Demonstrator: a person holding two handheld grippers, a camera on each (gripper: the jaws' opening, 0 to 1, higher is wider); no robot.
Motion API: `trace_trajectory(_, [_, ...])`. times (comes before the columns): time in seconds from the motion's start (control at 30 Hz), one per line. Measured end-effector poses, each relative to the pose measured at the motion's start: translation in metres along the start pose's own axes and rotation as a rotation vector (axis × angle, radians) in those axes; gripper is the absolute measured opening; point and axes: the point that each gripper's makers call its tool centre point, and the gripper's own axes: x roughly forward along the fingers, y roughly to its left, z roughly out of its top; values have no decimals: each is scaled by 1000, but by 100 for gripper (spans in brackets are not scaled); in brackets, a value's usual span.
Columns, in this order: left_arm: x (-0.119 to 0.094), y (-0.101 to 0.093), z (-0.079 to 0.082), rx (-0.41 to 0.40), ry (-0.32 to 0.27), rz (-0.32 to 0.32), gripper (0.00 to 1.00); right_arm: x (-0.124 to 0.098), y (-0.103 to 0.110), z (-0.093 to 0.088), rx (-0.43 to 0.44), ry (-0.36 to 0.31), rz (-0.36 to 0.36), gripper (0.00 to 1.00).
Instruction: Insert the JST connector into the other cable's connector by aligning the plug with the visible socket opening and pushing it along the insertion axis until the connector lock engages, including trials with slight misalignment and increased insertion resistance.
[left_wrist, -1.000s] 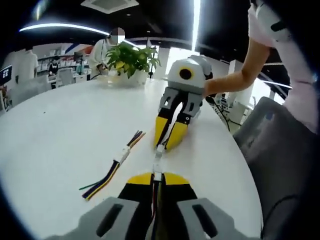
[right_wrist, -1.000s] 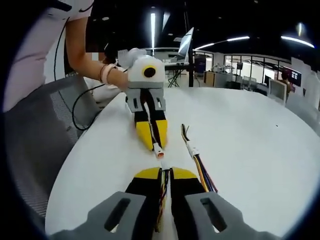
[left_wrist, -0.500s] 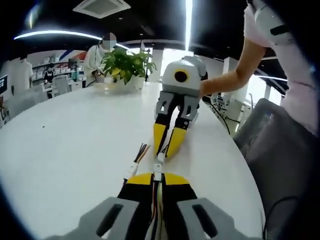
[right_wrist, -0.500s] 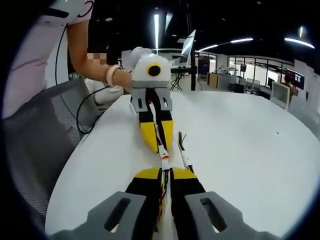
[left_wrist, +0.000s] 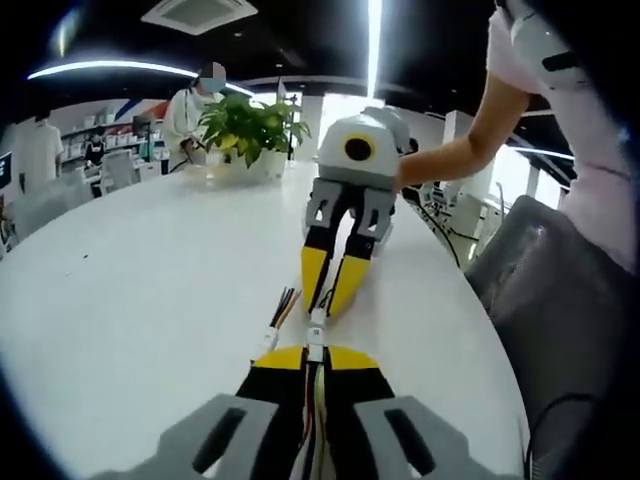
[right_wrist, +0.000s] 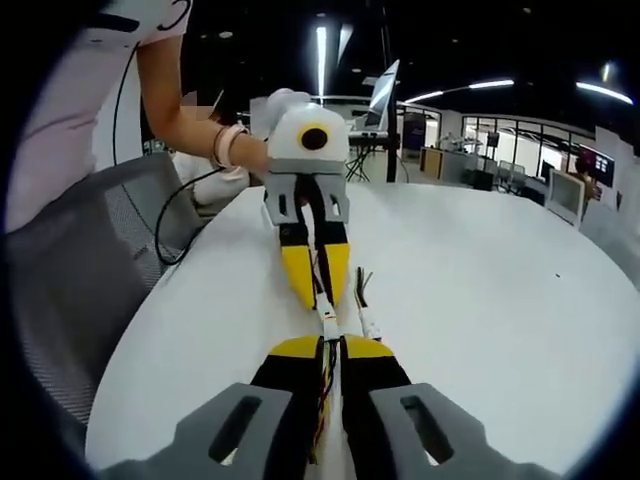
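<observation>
I hold a yellow-tipped two-jaw gripper in each hand over a wide white round table (left_wrist: 120, 300). My left gripper (left_wrist: 314, 357) has its jaws pressed together on a bundle of coloured wires whose small white JST connector (left_wrist: 315, 335) sticks out just past the tips. My right gripper (right_wrist: 330, 347) is clamped the same way on its own wire bundle, with a small white plug (right_wrist: 328, 325) showing at its tips.

In the left gripper view the right gripper comes in nose-first from ahead, its yellow jaws closed around its cable; the two white connectors meet end to end in one line between the two sets of tips. Whether the lock has caught, I cannot tell. The right gripper view shows the same meeting from the other side.

A spare cable with a white connector and dark loose wires (left_wrist: 277, 315) lies flat on the table just beside the joined pair. A green potted plant (left_wrist: 250, 125) stands at the table's far edge. No brand, label or writing is readable on the connectors or grippers
</observation>
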Motion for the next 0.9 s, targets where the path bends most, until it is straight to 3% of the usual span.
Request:
trace_trajectory(0.3, [2, 0, -2, 3, 25, -9, 0, 2, 0, -2, -12, 9, 9, 3])
trace_trajectory(0.9, [6, -3, 0, 96, 61, -42, 0, 5, 2, -2, -58, 36, 49, 3])
